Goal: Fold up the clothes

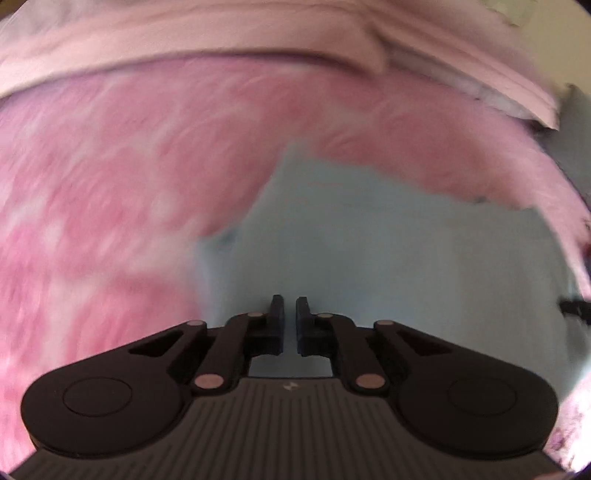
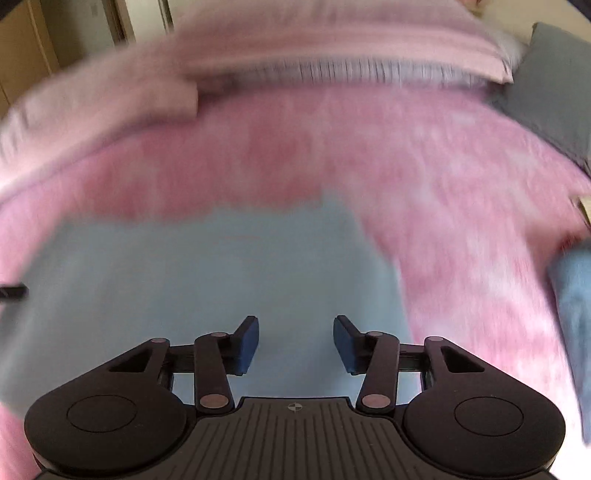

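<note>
A fluffy pink blanket (image 2: 424, 155) was spread across the bed. A pale pink pillow (image 2: 332, 44) was seen at 12 o'clock, a grey cushion (image 2: 554, 92) at 2 o'clock, wooden door frames (image 2: 118, 22) at 11 o'clock.

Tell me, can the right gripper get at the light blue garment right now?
Probably yes. The right gripper is open, nothing between its fingers, and the light blue garment lies flat on the pink fluffy blanket straight below and ahead of it. Nothing covers the cloth there, though the picture is blurred.

Two blue garments (image 2: 207, 280) (image 2: 572, 317), one grey pillow (image 2: 554, 85)
</note>
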